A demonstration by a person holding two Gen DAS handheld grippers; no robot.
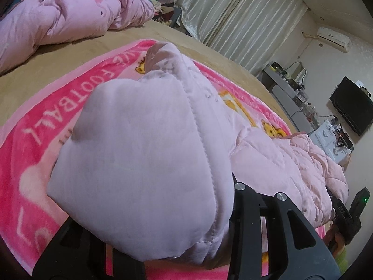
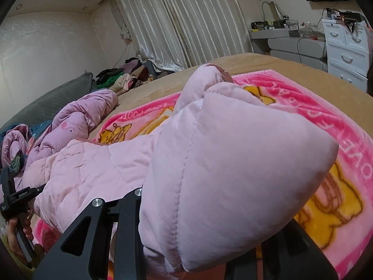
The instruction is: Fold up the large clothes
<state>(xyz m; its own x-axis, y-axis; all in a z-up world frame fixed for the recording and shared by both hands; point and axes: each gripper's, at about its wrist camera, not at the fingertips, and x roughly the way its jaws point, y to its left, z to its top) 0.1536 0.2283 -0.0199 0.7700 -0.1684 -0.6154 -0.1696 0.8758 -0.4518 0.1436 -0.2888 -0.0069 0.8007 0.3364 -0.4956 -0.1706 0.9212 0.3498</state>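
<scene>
A pale pink quilted garment [image 1: 139, 140] hangs between both grippers above a bright pink cartoon blanket [image 1: 58, 107] spread on the bed. In the left wrist view my left gripper [image 1: 160, 245] is shut on one puffy corner, which bulges over the fingertips and hides them. The right wrist view shows the same garment [image 2: 233, 151], with my right gripper [image 2: 198, 245] shut on another corner, its tips also covered. The padded cloth stretches sideways between the two grips. The other gripper shows at each view's edge: right [image 1: 345, 214], left [image 2: 16, 200], the left one held by a hand [image 2: 14, 235].
A crumpled pink duvet [image 1: 70, 18] lies at the bed's far side on the tan sheet [image 1: 70, 53]. A grey pillow [image 2: 46, 107] and a heap of clothes [image 2: 126, 74] sit beyond. White drawers [image 2: 345, 46], a desk and a TV [image 1: 352, 109] stand by the wall.
</scene>
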